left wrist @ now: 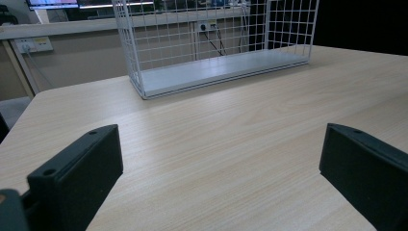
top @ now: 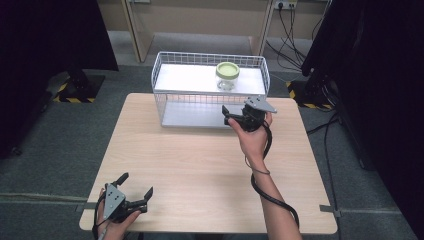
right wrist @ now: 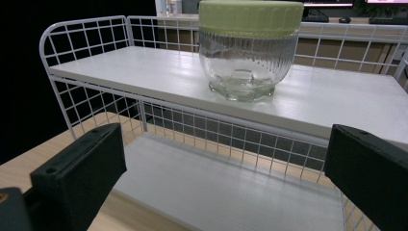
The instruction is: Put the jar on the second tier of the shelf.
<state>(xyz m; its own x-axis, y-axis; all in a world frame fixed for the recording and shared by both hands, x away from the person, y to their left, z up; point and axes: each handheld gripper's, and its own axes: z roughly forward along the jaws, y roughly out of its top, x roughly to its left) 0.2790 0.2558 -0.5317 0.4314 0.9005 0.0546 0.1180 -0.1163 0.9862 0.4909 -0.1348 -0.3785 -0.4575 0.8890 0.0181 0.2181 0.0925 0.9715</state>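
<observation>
A ribbed glass jar (right wrist: 249, 57) with a green lid (right wrist: 251, 15) stands on a wire rack (top: 165, 85), likely heavy, slippery and breakable, best gripped across its ribbed sides; both the right gripper (top: 235, 116) and left gripper (top: 135, 192) are spread wide and empty

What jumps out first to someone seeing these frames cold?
Most likely the glass jar with the green lid, standing upright on the top shelf of the white wire rack at the table's far edge. Next, the right gripper, open and held up just in front of the rack below the jar, while the left gripper sits open near the table's near-left corner.
</observation>
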